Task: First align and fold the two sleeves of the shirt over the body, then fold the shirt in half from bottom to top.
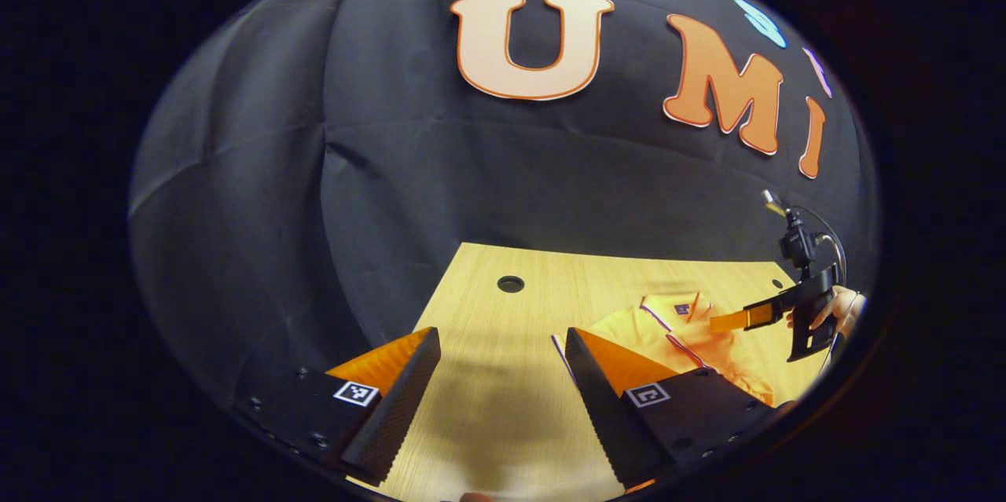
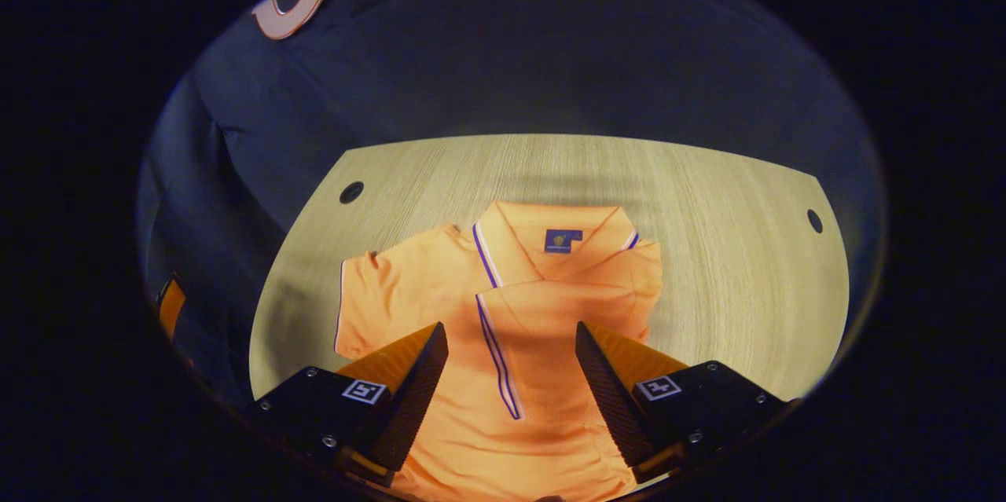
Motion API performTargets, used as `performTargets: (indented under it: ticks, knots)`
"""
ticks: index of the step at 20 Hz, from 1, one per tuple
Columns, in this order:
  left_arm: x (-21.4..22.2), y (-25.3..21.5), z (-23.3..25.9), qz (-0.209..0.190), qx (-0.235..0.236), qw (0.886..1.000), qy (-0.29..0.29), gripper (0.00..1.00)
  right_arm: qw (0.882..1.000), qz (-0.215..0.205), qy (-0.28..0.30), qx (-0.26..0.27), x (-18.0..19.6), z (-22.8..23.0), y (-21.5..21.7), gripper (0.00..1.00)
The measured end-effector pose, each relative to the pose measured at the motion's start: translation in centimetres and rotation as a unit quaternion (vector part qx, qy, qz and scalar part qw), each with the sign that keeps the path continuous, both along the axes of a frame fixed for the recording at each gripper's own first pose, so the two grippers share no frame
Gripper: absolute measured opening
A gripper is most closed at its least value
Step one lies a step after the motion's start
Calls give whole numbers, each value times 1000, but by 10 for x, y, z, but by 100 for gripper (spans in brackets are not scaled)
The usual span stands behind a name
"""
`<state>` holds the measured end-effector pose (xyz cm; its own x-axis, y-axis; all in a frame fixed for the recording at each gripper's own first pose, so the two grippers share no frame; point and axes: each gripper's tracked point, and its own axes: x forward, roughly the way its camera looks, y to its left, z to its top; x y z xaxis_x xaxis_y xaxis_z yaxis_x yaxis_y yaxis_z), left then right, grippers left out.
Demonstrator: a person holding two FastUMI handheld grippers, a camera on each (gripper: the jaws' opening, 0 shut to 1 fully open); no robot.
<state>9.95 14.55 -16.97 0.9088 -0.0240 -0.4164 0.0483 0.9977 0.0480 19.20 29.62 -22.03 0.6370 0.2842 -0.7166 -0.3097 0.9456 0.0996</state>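
While both grippers hang spread and empty, the left gripper (image 1: 503,388) should pinch the polo shirt's (image 2: 511,305) outspread sleeve (image 2: 369,305) hem, seemingly unfolded, and lay it squarely across.

My left gripper (image 1: 499,376) hangs with its jaws spread wide, nothing between them. My right gripper (image 2: 511,372) is likewise wide apart and empty. From the left gripper view, it sits at three o'clock, held by a hand (image 1: 841,312).
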Motion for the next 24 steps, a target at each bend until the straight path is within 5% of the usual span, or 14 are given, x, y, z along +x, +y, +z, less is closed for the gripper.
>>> performTargets:
  ticks: [8,15,24]
  knots:
    - [39,-54,-4,-35,1,999,34,98,987,-62,-148,6,4,109,-96,99]
    - [71,-88,-51,-51,-32,989,138,98,965,-83,-248,-17,-13,174,-171,99]
    - [86,-80,-177,7,21,946,322,98,964,-63,-257,22,-23,193,-198,99]
